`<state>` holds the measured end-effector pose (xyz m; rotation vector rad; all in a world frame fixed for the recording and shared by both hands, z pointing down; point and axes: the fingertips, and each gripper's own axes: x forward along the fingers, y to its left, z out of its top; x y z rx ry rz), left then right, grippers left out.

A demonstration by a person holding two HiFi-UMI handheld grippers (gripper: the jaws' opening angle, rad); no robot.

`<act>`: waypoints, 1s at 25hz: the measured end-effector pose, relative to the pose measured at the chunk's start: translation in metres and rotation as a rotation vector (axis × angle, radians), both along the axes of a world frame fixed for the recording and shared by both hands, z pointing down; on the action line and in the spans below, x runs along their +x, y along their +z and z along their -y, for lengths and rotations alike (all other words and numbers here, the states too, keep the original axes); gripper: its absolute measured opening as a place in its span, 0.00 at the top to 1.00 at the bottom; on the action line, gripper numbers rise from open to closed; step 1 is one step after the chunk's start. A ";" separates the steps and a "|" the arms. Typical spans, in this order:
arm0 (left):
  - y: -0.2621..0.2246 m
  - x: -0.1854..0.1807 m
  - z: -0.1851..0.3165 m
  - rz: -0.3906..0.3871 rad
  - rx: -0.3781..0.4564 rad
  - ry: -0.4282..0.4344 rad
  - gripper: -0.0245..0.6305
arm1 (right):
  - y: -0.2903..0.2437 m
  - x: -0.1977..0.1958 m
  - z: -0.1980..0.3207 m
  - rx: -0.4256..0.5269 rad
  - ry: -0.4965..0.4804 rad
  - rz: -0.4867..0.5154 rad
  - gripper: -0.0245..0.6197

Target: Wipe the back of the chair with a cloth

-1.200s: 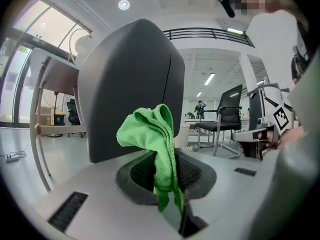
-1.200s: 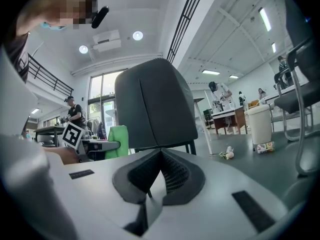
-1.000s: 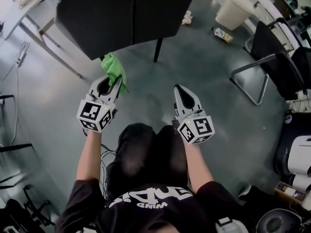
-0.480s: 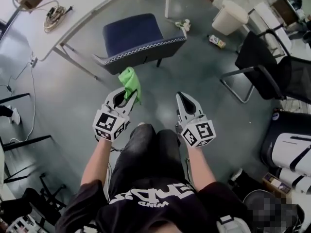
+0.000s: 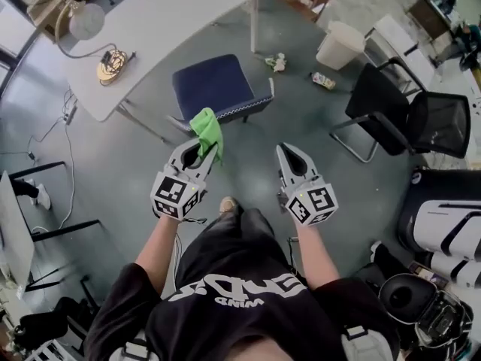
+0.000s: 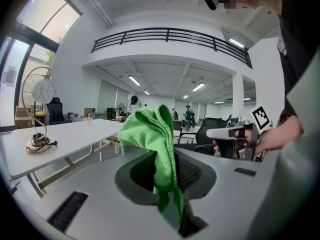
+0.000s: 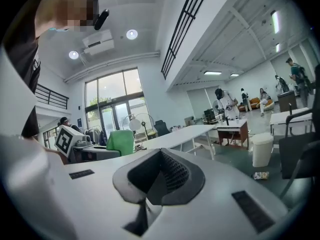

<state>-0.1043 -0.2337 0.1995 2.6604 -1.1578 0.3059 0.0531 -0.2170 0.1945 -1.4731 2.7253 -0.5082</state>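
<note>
No text legible. White print on person's black shirt showed upside down — unreadable. Left gripper & right gripper carried square b/w codes only, no letters. Packet beside bin — print too small.

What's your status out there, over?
Left gripper shut on green cloth. Right gripper shut, empty. Blue chair ahead, cloth apparently not on it yet. White table just beyond.

chair ahead beside table, cloth in left gripper, right gripper alongside
</note>
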 end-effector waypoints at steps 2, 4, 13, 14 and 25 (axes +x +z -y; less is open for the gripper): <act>-0.016 0.004 -0.004 -0.005 0.000 0.010 0.86 | -0.016 0.009 -0.002 0.009 0.019 -0.002 0.97; -0.028 0.008 -0.009 -0.016 0.001 0.011 0.86 | -0.029 0.019 -0.005 0.017 0.038 -0.005 0.97; -0.064 0.007 -0.032 -0.052 0.005 -0.022 0.86 | -0.054 0.026 -0.031 0.029 0.002 -0.063 0.97; -0.066 0.007 -0.035 -0.056 0.011 -0.026 0.86 | -0.053 0.028 -0.035 0.028 0.003 -0.069 0.97; -0.059 0.005 -0.054 -0.072 0.080 -0.086 0.86 | -0.049 0.033 -0.043 0.091 -0.008 -0.036 0.97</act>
